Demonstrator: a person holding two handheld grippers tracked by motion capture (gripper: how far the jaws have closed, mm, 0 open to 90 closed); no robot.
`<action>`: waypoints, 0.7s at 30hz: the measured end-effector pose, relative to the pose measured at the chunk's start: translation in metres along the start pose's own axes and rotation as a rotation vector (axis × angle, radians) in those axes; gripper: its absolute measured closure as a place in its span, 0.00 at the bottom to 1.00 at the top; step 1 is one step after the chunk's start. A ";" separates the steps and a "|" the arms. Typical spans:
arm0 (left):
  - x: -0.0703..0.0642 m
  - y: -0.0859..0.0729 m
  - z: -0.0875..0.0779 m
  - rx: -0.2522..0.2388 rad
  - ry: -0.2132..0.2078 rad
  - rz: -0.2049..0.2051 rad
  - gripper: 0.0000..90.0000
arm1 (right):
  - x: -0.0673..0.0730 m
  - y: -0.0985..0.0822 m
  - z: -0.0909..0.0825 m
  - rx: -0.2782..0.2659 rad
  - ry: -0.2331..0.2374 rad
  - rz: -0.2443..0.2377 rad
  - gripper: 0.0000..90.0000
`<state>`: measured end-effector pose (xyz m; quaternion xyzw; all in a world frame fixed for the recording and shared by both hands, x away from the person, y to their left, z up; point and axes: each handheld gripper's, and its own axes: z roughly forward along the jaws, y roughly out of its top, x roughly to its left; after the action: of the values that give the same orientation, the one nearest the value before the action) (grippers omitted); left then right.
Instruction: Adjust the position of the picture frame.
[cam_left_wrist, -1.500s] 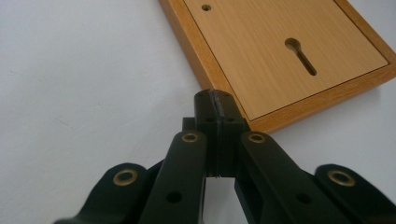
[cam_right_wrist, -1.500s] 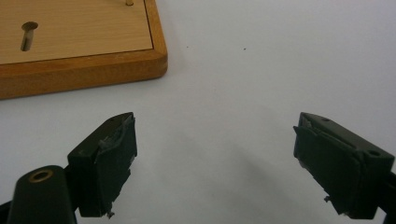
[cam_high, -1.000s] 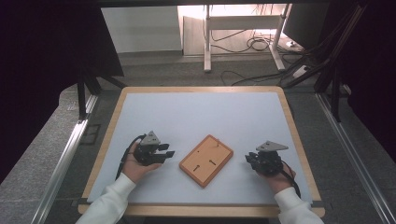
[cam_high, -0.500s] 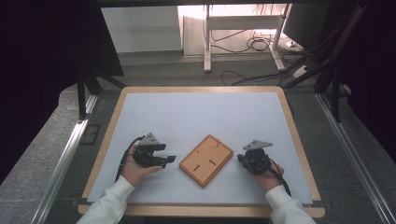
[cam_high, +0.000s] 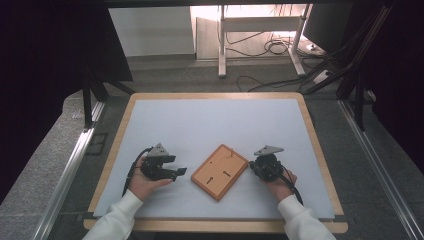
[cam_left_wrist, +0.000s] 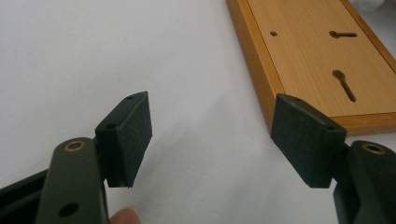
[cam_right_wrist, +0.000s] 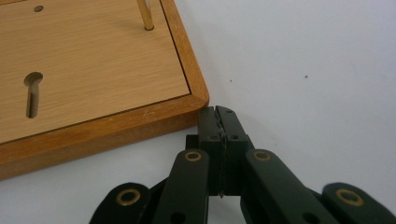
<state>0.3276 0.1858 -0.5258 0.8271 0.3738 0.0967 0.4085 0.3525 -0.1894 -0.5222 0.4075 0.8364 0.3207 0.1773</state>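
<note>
Now one wooden board (cam_high: 220, 171) lies between two tongs: left tongs (cam_left_wrist: 212, 137) released; right tongs (cam_right_wrist: 218, 112) clenched, empty.

Legible text, labels, brands, numbers, signs: none. The wooden board (cam_high: 220, 171) bears only slots and holes; the white desk (cam_high: 210, 125) surface carries no markings.

Lab – black curtains (cam_high: 45, 65), floor cables (cam_high: 260, 47), framed worktable (cam_high: 210, 125)

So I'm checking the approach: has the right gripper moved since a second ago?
Yes. In the high view the right gripper has slid leftward across the table, closing on the wooden board's right edge, jaws shut.
</note>
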 end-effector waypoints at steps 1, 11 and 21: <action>0.000 0.000 0.000 0.000 0.002 0.000 0.33 | 0.000 0.001 0.001 -0.002 -0.001 -0.004 1.00; 0.004 -0.001 -0.002 -0.011 0.007 -0.011 0.33 | 0.014 0.022 0.022 -0.002 0.041 -0.044 1.00; 0.005 -0.001 -0.002 -0.006 0.010 -0.008 0.33 | 0.033 0.044 0.044 -0.003 0.067 -0.099 1.00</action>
<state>0.3296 0.1914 -0.5260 0.8239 0.3788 0.1001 0.4095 0.3819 -0.1263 -0.5256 0.3543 0.8606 0.3263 0.1654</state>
